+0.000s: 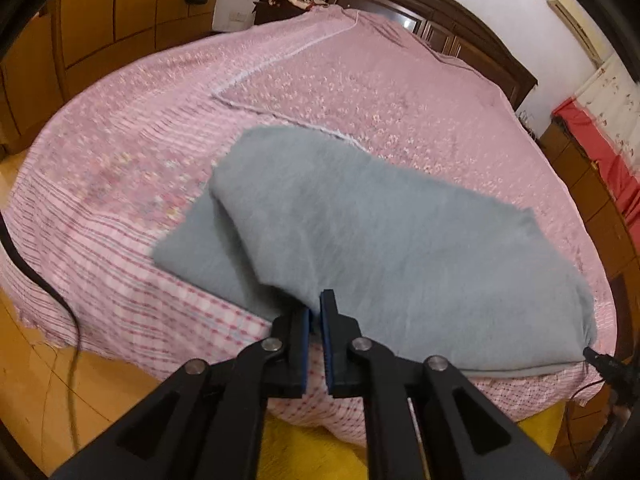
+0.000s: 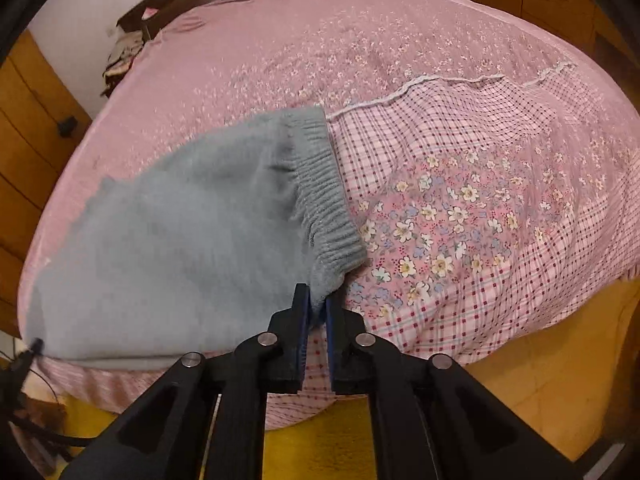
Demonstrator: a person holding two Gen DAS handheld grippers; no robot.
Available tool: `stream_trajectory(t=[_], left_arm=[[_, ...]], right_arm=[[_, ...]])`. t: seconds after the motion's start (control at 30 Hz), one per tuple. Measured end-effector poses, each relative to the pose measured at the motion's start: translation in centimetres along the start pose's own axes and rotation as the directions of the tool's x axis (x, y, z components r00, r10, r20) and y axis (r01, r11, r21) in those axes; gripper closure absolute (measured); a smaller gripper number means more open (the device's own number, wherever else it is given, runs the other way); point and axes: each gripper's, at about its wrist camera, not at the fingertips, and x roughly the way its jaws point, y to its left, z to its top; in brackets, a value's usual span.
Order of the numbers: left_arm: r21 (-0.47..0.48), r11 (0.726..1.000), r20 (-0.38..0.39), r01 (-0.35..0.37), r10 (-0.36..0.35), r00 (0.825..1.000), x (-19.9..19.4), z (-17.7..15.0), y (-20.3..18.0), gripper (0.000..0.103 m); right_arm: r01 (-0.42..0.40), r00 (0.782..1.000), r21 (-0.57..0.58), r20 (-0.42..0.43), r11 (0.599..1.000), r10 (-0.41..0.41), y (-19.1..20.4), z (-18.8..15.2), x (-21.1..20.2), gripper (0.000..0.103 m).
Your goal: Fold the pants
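Grey fleece pants (image 1: pixel 400 248) lie folded along the near edge of a pink bed (image 1: pixel 120 160), an upper layer doubled over a lower one. My left gripper (image 1: pixel 316 304) pinches the near corner of the upper layer between its blue pads, jaws almost together. In the right wrist view the same pants (image 2: pixel 180 240) show their ribbed waistband (image 2: pixel 320 184) on the right. My right gripper (image 2: pixel 317 300) holds the corner just below that waistband, with cloth filling the narrow gap between its pads. Both grippers point steeply down at the bed edge (image 2: pixel 480 320).
A dark wooden headboard (image 1: pixel 460 20) stands at the far end of the bed. Wooden wardrobes (image 1: pixel 100 20) line the left side. A black cable (image 1: pixel 60 300) hangs by the bed's left corner. A yellow mat (image 2: pixel 340 432) covers the floor below the grippers.
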Motion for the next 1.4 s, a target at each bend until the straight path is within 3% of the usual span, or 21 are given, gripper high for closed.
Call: stream_trajectory(t=[0.03, 0.1, 0.17, 0.3, 0.5, 0.7, 1.03, 1.13, 1.17, 1.3, 1.4], left_arm=[[0.008, 1.000, 0.014, -0.016, 0.016, 1.000, -0.5, 0.1, 0.2, 0.093], [0.018, 0.997, 0.049, -0.076, 0.075, 0.996, -1.7, 0.3, 1.1, 0.081], [-0.001, 0.995, 0.078, -0.104, 0.104, 0.992, -2.6, 0.4, 2.4, 0.074], [-0.046, 0.990, 0.083, -0.132, 0.135, 0.987, -2.6, 0.9, 4.4, 0.074], [-0.106, 0.994, 0.091, -0.040, 0.050, 0.995, -2.5, 1.4, 5.0, 0.074], [-0.088, 0.995, 0.110, -0.045, 0.055, 0.992, -0.5, 3.1, 4.0, 0.074], [-0.159, 0.987, 0.129, -0.036, 0.057, 0.990, 3.1, 3.8, 2.9, 0.074], [-0.150, 0.988, 0.139, -0.039, 0.060, 0.988, 3.4, 3.7, 2.4, 0.081], [-0.137, 0.990, 0.144, -0.017, 0.037, 0.989, 3.3, 3.8, 2.0, 0.087], [-0.069, 0.993, 0.157, 0.091, -0.079, 0.984, 2.7, 4.0, -0.3, 0.086], [-0.010, 0.986, 0.113, 0.164, -0.162, 0.980, 3.0, 4.0, -2.2, 0.078]], right_arm=[[0.016, 1.000, -0.013, 0.001, 1.000, -0.016, 0.1, 0.1, -0.2, 0.086], [0.115, 0.993, -0.072, 0.048, 0.991, -0.112, 0.6, 0.6, -2.1, 0.076], [0.141, 0.989, -0.085, 0.065, 0.986, -0.136, 0.7, 0.7, -2.8, 0.076], [0.227, 0.966, -0.085, 0.145, 0.970, -0.213, 1.4, 1.6, -5.8, 0.074], [0.146, 0.984, -0.182, 0.131, 0.972, -0.123, 5.6, 2.4, -4.6, 0.074], [0.048, 0.998, -0.261, 0.047, 0.964, -0.037, 10.2, 1.4, -0.4, 0.074], [0.038, 0.999, -0.281, 0.006, 0.959, -0.038, 11.4, -0.1, 1.6, 0.074], [0.026, 1.000, -0.274, 0.003, 0.961, -0.026, 11.1, -0.4, 2.0, 0.074], [0.024, 1.000, -0.272, 0.001, 0.962, -0.024, 11.1, -0.3, 2.1, 0.074], [0.017, 1.000, -0.265, -0.002, 0.964, -0.018, 11.1, -0.1, 2.5, 0.074], [0.013, 1.000, -0.265, 0.001, 0.964, -0.014, 11.0, -0.1, 2.7, 0.074]])
